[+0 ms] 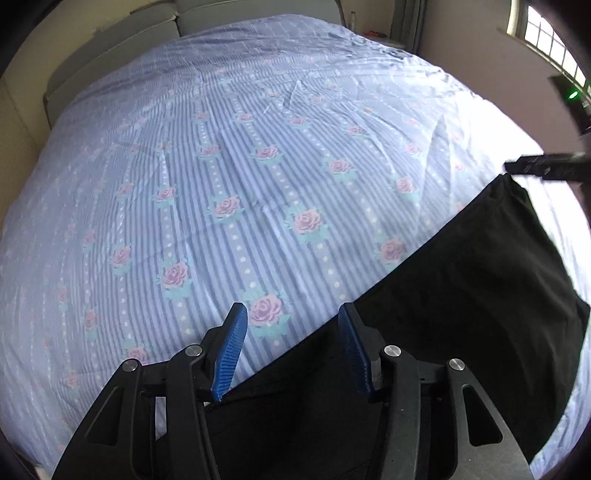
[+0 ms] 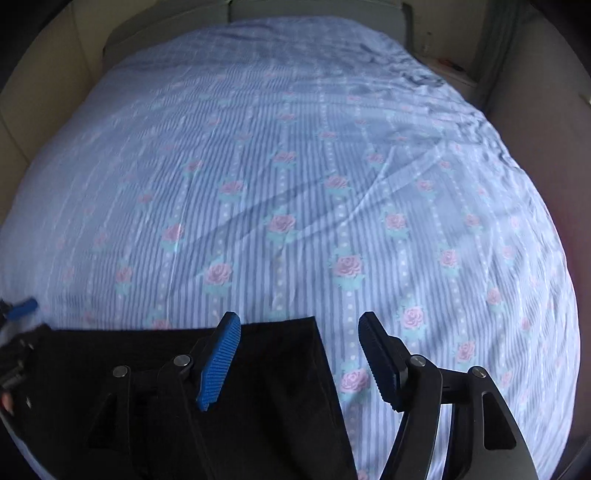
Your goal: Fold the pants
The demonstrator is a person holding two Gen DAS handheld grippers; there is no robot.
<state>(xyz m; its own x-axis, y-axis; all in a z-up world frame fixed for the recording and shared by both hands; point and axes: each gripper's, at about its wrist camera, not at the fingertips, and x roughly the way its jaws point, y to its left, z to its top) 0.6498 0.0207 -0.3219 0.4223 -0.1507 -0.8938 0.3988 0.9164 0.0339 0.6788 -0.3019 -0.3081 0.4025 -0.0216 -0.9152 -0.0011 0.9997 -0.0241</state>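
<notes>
At the upper left of the left wrist view a pale padded headboard [image 1: 110, 62] backs the blue striped, rose-printed bedsheet [image 1: 221, 166], with a barred window [image 1: 543, 33] at upper right. The flat black fabric pants [image 1: 461, 295] fill the lower right there. The left gripper [image 1: 291, 349] and right gripper [image 2: 299, 356] both hang over them, fingers spread apart, gripping nothing.

Black claws [image 1: 291, 314] (ribbed blue pads [image 1: 231, 350])

Both wrist views look low across the same bed [image 1: 258, 166].
</notes>
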